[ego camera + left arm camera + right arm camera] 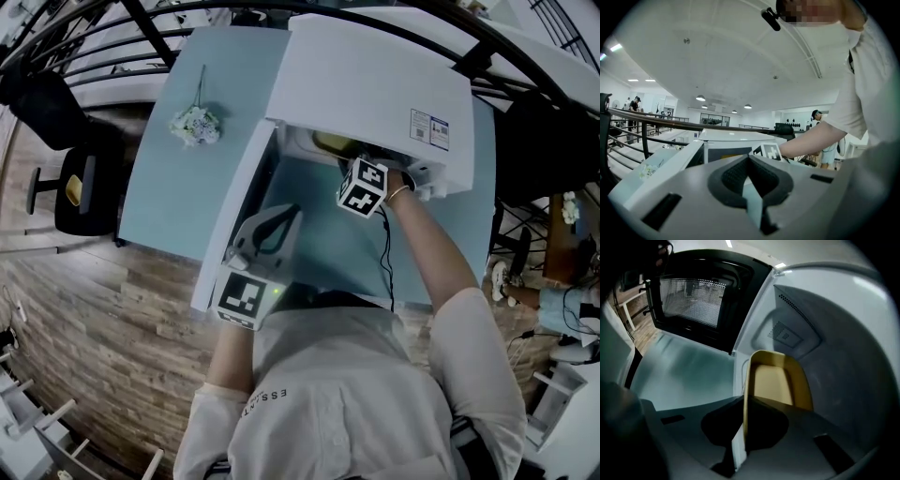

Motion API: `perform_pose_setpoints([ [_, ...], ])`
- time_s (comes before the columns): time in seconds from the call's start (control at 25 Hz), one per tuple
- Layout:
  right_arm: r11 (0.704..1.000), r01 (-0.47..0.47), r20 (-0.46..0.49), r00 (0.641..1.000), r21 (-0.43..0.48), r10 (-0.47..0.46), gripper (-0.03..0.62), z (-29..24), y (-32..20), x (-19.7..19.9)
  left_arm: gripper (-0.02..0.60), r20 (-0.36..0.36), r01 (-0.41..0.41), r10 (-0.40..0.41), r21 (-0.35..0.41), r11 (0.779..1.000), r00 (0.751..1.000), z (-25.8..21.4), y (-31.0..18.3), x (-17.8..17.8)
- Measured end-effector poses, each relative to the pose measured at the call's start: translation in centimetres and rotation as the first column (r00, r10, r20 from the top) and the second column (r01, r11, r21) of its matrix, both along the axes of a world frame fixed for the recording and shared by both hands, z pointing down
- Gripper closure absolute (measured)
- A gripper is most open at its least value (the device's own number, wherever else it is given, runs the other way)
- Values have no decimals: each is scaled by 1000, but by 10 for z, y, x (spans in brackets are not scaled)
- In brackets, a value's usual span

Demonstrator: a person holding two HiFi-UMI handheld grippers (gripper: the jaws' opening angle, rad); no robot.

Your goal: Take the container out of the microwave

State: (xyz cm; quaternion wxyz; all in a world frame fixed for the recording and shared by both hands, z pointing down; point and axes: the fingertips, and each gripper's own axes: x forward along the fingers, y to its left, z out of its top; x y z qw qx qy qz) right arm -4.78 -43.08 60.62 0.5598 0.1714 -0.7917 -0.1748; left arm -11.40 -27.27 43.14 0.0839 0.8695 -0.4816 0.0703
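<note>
The right gripper (743, 404) gripped the yellow container's (774, 380) rim inside the microwave (375, 84). The left gripper (749, 164), jaws together and empty, hung beside the open door (236, 211).

Right gripper view: near end of container (776, 380) hidden behind right gripper (744, 425) body, 6 o'clock.
Head view: container mostly hidden under microwave (375, 84) roof. Only yellow sliver shows, 11 o'clock of marker cube (363, 186). Right gripper jaw tips hidden inside cavity. Label (428, 127) print too small to read.
Left gripper view: far people (633, 104), 9 o'clock, too small to tell.
</note>
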Motion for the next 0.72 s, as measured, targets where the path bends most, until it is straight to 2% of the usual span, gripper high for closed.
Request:
perform_pose_setpoints([
  [0.16, 1000, -16, 59, 998, -22, 18, 571, -14, 24, 1, 588, 34, -37, 36, 39, 999, 999, -1, 8, 6],
  [0.36, 997, -47, 152, 987, -59, 55, 574, -34, 58, 7, 588, 26, -51, 50, 32, 998, 998, -6, 26, 15],
  [0.6, 992, -103, 259, 959, -76, 119, 574, -61, 100, 24, 588, 25, -59, 58, 26, 998, 998, -11, 49, 23],
  [0.72, 986, -133, 336, 928, -105, 161, 574, -76, 126, 30, 588, 46, -69, 67, 47, 996, 997, -11, 60, 26],
])
